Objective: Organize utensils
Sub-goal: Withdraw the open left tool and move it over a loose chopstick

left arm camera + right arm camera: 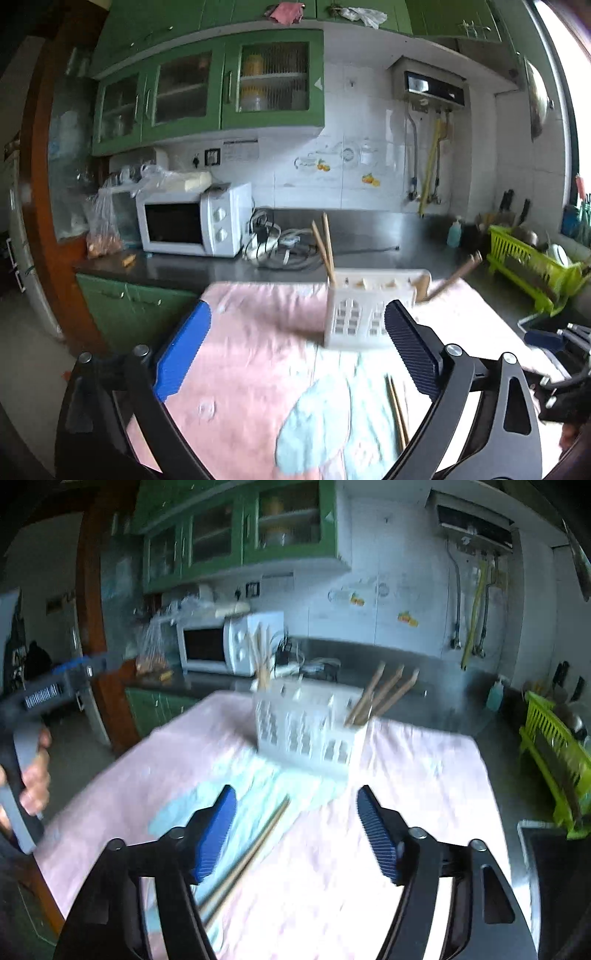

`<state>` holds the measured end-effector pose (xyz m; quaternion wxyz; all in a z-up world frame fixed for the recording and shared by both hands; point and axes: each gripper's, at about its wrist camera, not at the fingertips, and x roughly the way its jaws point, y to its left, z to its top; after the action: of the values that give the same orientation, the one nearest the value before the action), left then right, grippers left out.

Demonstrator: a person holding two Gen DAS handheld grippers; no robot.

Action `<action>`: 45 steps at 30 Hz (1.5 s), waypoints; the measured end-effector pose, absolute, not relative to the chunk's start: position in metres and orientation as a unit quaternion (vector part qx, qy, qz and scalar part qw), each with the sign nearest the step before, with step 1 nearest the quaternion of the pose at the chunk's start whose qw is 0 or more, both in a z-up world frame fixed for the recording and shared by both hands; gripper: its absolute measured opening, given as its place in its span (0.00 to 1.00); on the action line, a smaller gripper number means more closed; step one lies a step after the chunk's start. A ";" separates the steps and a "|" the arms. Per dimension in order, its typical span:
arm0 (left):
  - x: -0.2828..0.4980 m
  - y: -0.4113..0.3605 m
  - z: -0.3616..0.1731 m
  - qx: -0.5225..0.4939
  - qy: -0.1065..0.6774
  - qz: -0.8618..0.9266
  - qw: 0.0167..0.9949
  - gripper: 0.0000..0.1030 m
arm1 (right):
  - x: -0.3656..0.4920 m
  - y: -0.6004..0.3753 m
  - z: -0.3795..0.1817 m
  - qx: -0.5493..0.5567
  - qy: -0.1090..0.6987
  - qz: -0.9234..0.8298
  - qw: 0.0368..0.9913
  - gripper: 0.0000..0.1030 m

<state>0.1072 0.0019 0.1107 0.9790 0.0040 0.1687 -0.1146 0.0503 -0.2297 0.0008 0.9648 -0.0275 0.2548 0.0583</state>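
Note:
A white slotted utensil holder (369,310) (306,723) stands on a pink cloth (251,332) (406,768). A pair of chopsticks (325,243) (262,653) sticks up from its left end, and wooden handles (454,275) (384,694) lean out of its right end. A loose pair of chopsticks (397,410) (255,853) lies flat on the cloth in front of the holder. My left gripper (295,314) is open above the cloth with nothing between its fingers. My right gripper (295,794) is open too, and the loose chopsticks run close by its left finger (218,830), untouched.
A white microwave (192,221) (229,646) and a tangle of cables (280,247) sit on the dark counter behind. A lime-green dish rack (532,266) (557,753) stands at the right, beside a blue soap bottle (454,232). A hand (35,775) holds the left gripper.

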 end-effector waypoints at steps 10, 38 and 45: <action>0.078 0.039 0.053 -0.056 0.239 -0.081 0.966 0.95 | 0.022 -0.185 -0.096 -0.039 0.349 0.078 0.933 0.66; 0.066 0.060 -0.003 -0.047 0.294 -0.024 0.954 0.95 | 0.034 -0.170 -0.139 -0.050 0.405 0.033 0.913 0.37; 0.065 0.047 -0.010 -0.035 0.308 -0.053 0.949 0.95 | 0.038 -0.175 -0.139 -0.045 0.404 0.021 0.913 0.29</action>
<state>0.0653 0.0468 -0.0102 0.9492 -0.0354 0.3081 -0.0533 0.0385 -0.1748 -0.1392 0.9134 -0.0454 0.4039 0.0209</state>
